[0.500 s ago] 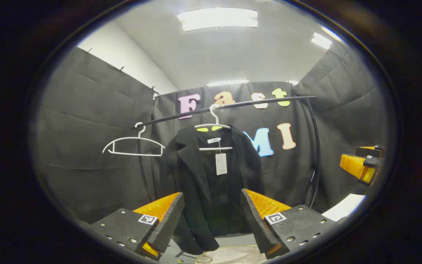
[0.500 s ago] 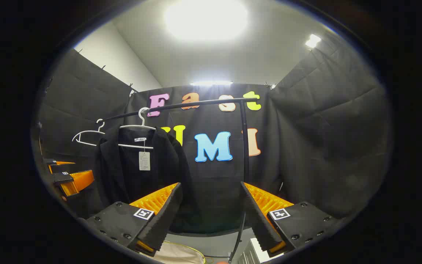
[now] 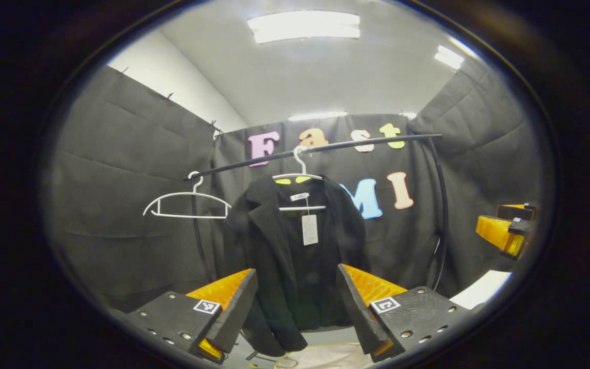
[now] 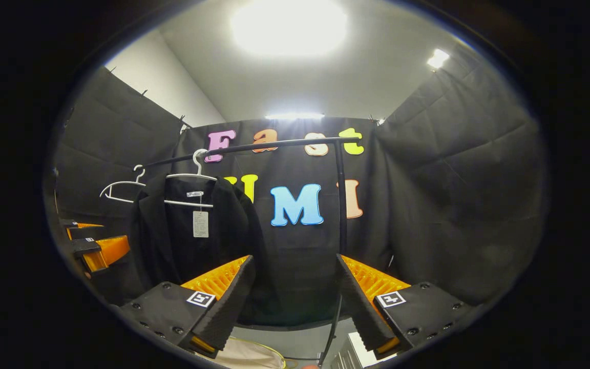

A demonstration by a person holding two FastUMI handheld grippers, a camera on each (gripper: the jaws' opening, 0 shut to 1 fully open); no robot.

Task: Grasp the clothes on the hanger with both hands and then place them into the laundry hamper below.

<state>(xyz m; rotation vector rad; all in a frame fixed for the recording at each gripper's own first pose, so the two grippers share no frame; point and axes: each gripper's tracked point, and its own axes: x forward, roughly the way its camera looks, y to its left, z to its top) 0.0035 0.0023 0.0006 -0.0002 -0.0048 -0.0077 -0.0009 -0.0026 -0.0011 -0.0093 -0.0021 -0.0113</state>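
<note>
Approach step. Black jacket (image 3: 295,256) hangs on white hanger (image 3: 300,177) at rail (image 3: 325,147), untouched. Left gripper (image 3: 295,312) and right gripper (image 4: 295,307) spread wide, empty. Hamper (image 3: 320,356) below. Next, likely: close in, pinch both shoulders.

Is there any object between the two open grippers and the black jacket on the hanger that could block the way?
Nothing visible blocks either one. The left gripper faces the black jacket directly across open space. The right gripper points right of the jacket, toward the rack's upright pole, but its path leftward looks free.
</note>
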